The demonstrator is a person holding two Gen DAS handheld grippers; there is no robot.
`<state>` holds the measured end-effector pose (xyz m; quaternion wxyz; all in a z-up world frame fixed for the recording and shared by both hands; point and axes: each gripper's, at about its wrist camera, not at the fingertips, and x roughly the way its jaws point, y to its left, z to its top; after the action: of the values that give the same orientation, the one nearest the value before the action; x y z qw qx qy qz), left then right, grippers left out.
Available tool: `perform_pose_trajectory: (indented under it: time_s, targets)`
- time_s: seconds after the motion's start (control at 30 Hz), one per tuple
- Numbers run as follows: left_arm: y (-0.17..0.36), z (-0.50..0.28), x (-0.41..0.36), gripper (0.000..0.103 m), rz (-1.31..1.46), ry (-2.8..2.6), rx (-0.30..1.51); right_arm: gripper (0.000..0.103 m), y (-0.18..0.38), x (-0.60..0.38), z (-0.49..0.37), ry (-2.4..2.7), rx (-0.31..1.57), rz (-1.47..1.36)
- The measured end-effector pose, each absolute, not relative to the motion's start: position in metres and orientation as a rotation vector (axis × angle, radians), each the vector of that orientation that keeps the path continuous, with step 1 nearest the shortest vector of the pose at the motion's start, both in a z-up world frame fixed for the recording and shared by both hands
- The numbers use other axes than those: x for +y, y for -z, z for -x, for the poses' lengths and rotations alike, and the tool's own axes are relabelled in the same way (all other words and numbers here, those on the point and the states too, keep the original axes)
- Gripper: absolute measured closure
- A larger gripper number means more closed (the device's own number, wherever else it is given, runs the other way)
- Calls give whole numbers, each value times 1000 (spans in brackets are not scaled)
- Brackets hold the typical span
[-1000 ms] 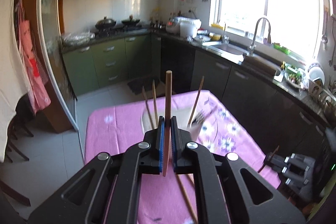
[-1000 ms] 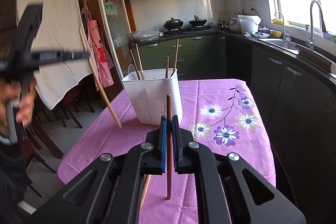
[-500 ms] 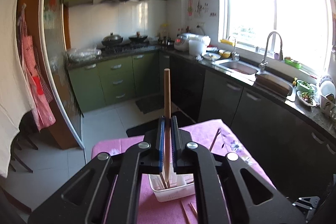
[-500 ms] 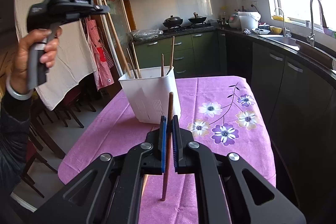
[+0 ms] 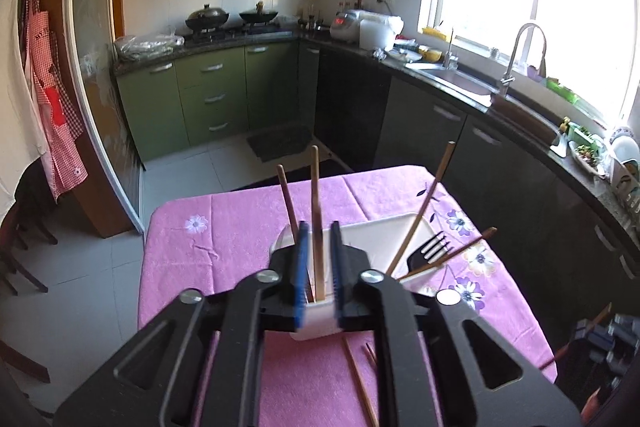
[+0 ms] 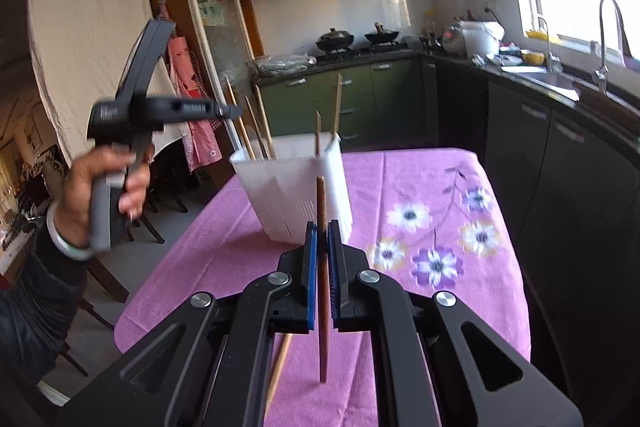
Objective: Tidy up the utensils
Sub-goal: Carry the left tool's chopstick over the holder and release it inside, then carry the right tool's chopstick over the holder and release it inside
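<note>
The left gripper (image 5: 318,263) hung spread over the white holder (image 5: 400,227), its chopstick (image 5: 316,219) dropped inside. Nearer, the right gripper (image 6: 322,267) pinched another chopstick (image 6: 322,227) upright, ready to follow.

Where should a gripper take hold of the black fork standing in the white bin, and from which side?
Take the black fork by the neck just under its tines, coming down from above. It stands tines-up in the white bin with its handle hidden inside, so only the top is exposed. Close across the flat neck, clear of the chopsticks leaning beside it.
</note>
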<state>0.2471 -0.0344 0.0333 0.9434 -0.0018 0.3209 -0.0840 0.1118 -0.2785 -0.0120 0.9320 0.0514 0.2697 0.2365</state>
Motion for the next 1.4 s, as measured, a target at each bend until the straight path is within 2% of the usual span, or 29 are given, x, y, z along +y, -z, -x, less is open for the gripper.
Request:
perform_pose_trajectory:
  time_s: [0.03,0.07,0.1,0.23,0.27,0.37,0.53,0.67,1.03,1.17,1.3,1.4]
  targets:
    - [-35,-237,-32,77,5,174,631,97,5,-276,-114,-495,539,-101]
    - [-36,-228,-30,66,4,174,613,97,-5,-271,-116,-509,519,-94]
    - [-37,-218,-28,63,1,172,597,97,-11,-269,-118,-516,505,-89]
    - [-36,-186,-24,63,-11,173,563,97,-49,-254,-134,-560,430,-93]
    - [-33,-173,-20,60,-3,174,556,97,-56,-252,-138,-565,414,-95]
    - [-24,-148,-11,35,25,166,537,97,-86,-243,-156,-560,342,-113]
    - [-5,-118,1,34,24,124,537,97,-123,-228,-191,-527,251,-147]
    - [9,-112,5,34,27,129,576,97,-130,-215,-222,-491,261,-146]
    - [29,-119,-11,34,-18,165,644,97,-59,-185,-279,-443,470,-70]
    - [31,-122,-20,34,-27,180,663,96,-54,-181,-276,-457,485,-42]
    - [35,-127,-27,33,-40,178,689,96,-76,-191,-246,-480,402,-44]
    - [42,-133,-33,32,-34,182,728,89,-91,-204,-206,-502,343,-38]
